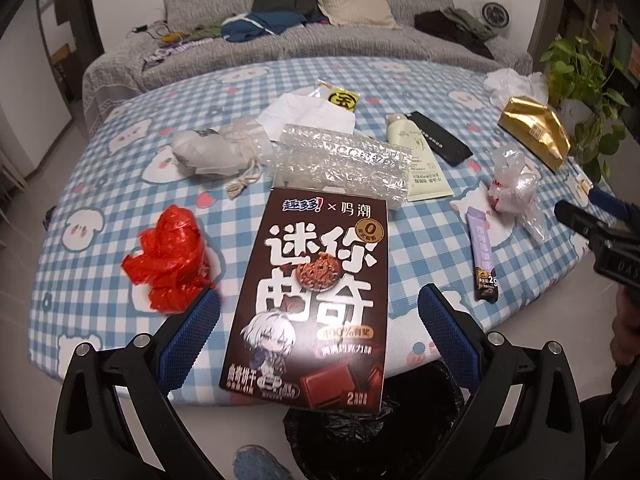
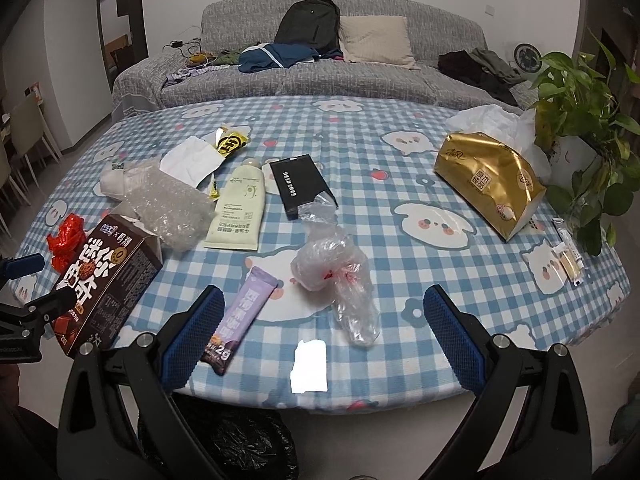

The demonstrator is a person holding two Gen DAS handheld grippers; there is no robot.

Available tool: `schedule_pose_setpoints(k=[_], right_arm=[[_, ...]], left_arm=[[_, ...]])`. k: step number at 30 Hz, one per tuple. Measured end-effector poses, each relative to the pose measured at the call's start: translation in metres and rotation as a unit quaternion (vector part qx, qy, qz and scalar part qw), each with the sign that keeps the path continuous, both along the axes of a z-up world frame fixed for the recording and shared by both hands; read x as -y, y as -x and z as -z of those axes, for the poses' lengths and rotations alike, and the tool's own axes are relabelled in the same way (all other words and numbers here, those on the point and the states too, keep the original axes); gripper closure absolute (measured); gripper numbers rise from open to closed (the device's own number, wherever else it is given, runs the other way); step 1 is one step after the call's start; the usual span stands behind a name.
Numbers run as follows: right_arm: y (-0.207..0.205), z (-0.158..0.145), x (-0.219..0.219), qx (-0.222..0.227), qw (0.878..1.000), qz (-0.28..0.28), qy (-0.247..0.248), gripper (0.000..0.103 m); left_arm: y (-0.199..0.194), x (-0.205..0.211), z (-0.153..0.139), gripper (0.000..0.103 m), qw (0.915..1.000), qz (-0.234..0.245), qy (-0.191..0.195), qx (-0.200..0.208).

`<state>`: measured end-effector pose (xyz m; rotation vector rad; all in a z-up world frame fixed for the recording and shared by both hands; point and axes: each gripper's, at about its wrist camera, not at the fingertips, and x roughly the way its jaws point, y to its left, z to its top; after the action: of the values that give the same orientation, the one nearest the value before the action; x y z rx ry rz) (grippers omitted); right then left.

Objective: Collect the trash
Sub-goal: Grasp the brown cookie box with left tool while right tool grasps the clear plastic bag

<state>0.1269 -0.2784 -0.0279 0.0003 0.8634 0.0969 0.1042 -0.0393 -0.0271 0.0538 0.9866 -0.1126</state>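
Box: cookie box point(image 1: 316, 300) looks light, stiff cardboard; grip across its long sides.
Left gripper point(image 1: 318, 312): spread wide, empty.
Right gripper point(image 2: 320, 312): spread wide, empty.

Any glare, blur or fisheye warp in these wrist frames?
Right wrist: a blown-out white glare patch on the blue checked tablecloth; table edge bows. Left wrist: soft glare on the brown cookie box, crumpled red plastic bag slightly blurred; dark corners in both.
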Motion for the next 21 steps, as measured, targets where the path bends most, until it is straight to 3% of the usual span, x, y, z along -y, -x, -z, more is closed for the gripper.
schedule_pose_setpoints(k=[6,21], right_arm=[[-0.028,0.014,0.011,-0.029,1.0,0.005,-0.005,0.007],[-0.059,0.041,0.002,-0.086,0.996,-0.001,-0.014,0.031]], left_arm=[[-0.023,0.005,0.013,0.006,0.9991,0.008,-0.024,-0.033],[-0.044,0.009,0.034,0.006,0.9966,0.018,-0.04,-0.07]])
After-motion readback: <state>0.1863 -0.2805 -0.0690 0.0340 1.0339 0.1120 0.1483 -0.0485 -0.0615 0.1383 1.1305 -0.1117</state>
